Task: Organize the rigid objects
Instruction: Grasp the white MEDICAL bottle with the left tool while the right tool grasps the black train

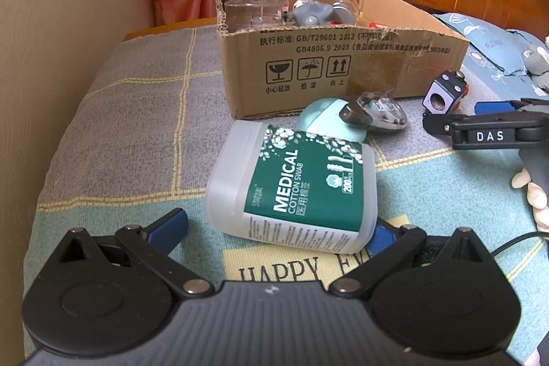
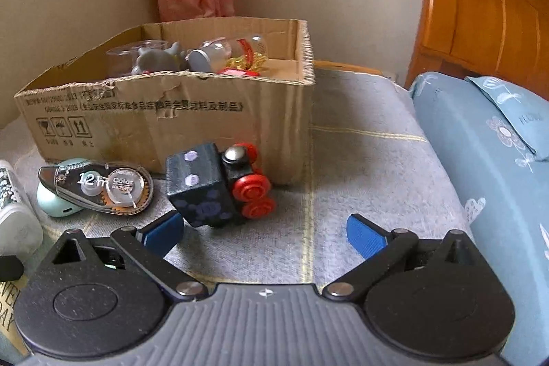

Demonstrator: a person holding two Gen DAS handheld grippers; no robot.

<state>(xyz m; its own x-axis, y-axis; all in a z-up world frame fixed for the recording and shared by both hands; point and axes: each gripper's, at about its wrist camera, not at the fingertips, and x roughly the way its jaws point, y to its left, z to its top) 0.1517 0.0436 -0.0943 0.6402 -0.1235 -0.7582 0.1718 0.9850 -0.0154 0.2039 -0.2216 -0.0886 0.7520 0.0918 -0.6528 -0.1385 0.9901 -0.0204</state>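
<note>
A clear cotton-swab box (image 1: 291, 184) with a green "MEDICAL COTTON SWAB" label lies on its side on the blanket. My left gripper (image 1: 276, 232) is open around its near end. The left pad stands apart from the box, and the box partly hides the right pad. A black toy train (image 2: 212, 187) with red wheels lies just ahead of my right gripper (image 2: 264, 233), which is open and holds nothing. The train is closer to the left fingertip (image 2: 163, 230). A clear correction tape dispenser (image 2: 103, 187) rests against a mint green gadget (image 2: 55, 201).
An open cardboard box (image 1: 343, 67) at the back of the bed holds a clear cup (image 1: 255, 11), a grey toy and small jars. A wall runs along the left. A blue pillow (image 2: 497, 160) and a wooden headboard (image 2: 480, 6) lie to the right. A hand (image 1: 535, 194) shows at the right edge.
</note>
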